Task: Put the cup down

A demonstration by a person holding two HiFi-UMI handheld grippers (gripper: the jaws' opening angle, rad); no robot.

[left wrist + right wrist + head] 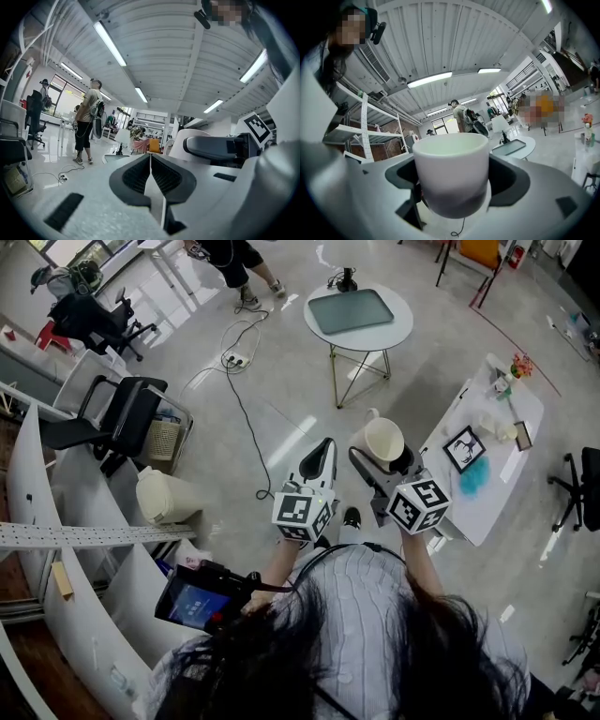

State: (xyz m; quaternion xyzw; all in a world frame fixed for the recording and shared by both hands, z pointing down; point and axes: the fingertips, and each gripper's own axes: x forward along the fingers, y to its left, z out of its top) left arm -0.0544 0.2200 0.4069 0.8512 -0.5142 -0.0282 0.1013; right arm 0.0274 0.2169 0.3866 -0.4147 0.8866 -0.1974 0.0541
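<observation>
Standing on a wide pale grey floor (281,409), a person held a two-jaw gripper in each hand, both pointing level and away from the body. A long white table (487,498) stood to the right, carrying a framed picture (463,448) and a blue fluffy item (474,474). Farther off was a round white table (398,332) with a dark tray (352,310) on top. A black office chair (122,418) sat to the left, and a dark cable (239,399) trailed across the floor.

The left gripper (326,446) was empty — its jaws were pressed together, ribbed pads touching (151,161).

The right gripper (382,459) had its jaws spread wide around a white cup (382,439), one dark pad against each side of the cup's wall (451,168). The cup was held in the air over the floor, near the long table's left edge and touching no surface. It stood upright — long axis vertical, open mouth up, base down. Its small handle (372,414) pointed away from the person, towards the round table.
</observation>
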